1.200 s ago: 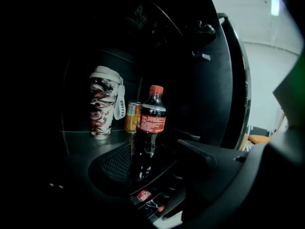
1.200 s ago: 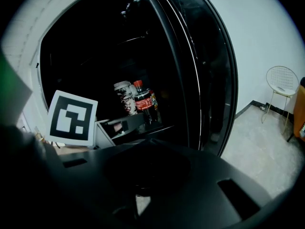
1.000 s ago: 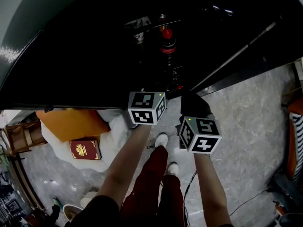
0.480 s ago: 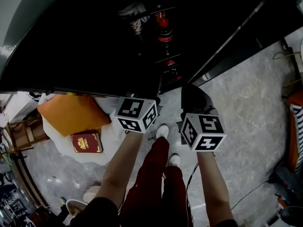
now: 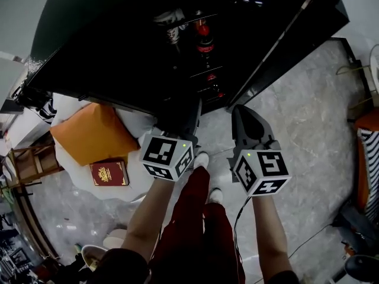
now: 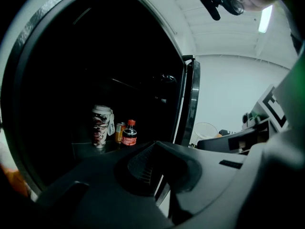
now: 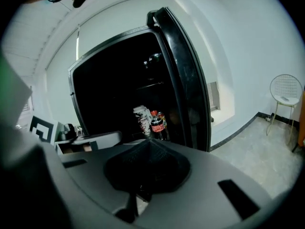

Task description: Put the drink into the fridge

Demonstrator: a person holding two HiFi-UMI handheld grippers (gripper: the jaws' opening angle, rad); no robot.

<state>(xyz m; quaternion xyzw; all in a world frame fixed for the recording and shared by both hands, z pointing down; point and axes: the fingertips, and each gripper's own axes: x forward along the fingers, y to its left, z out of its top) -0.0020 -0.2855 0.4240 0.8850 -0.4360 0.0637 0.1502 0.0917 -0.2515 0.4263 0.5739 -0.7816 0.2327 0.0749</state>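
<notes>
Inside the dark open fridge (image 5: 118,58) a cola bottle (image 5: 204,37) with a red cap stands upright on a shelf. A patterned cup (image 5: 172,25) is to its left. In the left gripper view the bottle (image 6: 129,133) has a small can (image 6: 119,132) and the cup (image 6: 100,126) beside it. The bottle (image 7: 157,123) also shows in the right gripper view. My left gripper (image 5: 192,111) and right gripper (image 5: 238,111) hang side by side in front of the fridge, outside it and apart from the bottle. Both are shut with nothing between the jaws.
The fridge door (image 5: 284,34) stands open to the right. An orange cushion (image 5: 92,132) and a red book (image 5: 108,173) lie on a white seat at the left. A white wire chair (image 7: 286,92) stands by the far wall. The person's legs (image 5: 198,218) are below the grippers.
Both grippers have drawn back from the fridge opening toward the person, and their jaws now show over the grey floor. The bottle stays on the shelf.
</notes>
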